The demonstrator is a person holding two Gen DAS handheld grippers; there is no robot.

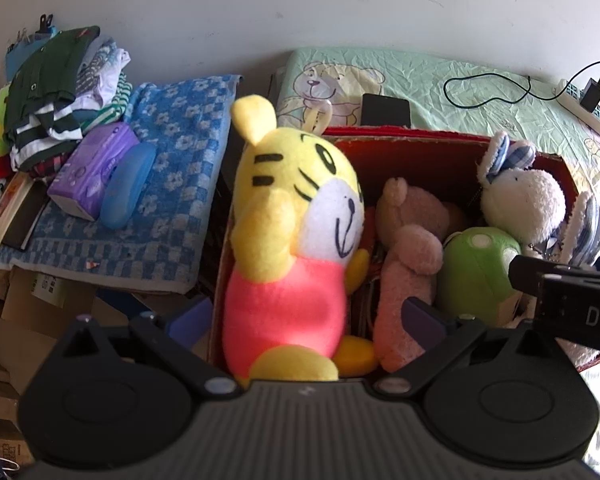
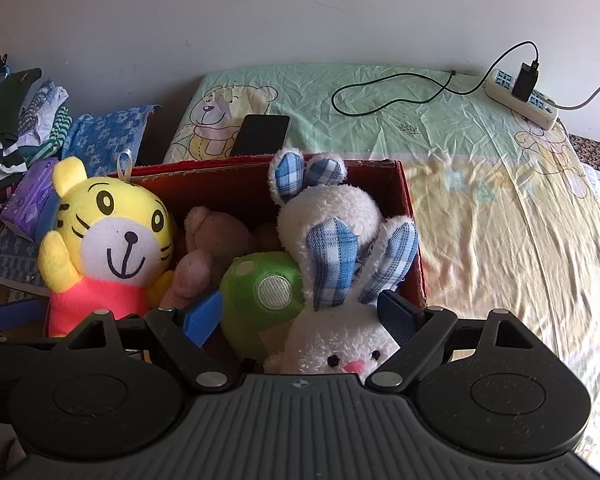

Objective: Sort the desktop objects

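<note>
A red cardboard box (image 1: 420, 148) (image 2: 228, 176) holds several plush toys. A yellow tiger in a pink shirt (image 1: 292, 240) (image 2: 108, 240) stands at the box's left end, between the open jaws of my left gripper (image 1: 304, 316). A pink bear (image 1: 408, 248) (image 2: 212, 248), a green frog (image 1: 476, 272) (image 2: 260, 292) and a white rabbit with blue plaid ears (image 1: 520, 200) (image 2: 336, 248) lie in the box. My right gripper (image 2: 300, 316) is open around the rabbit's body and the frog.
A black phone (image 2: 262, 134) lies on the bear-print sheet (image 2: 480, 184) behind the box. A power strip with charger and cable (image 2: 520, 92) is at the back right. Left, a blue towel (image 1: 172, 168) carries a purple tissue pack (image 1: 92, 168), blue case and folded clothes (image 1: 60, 92).
</note>
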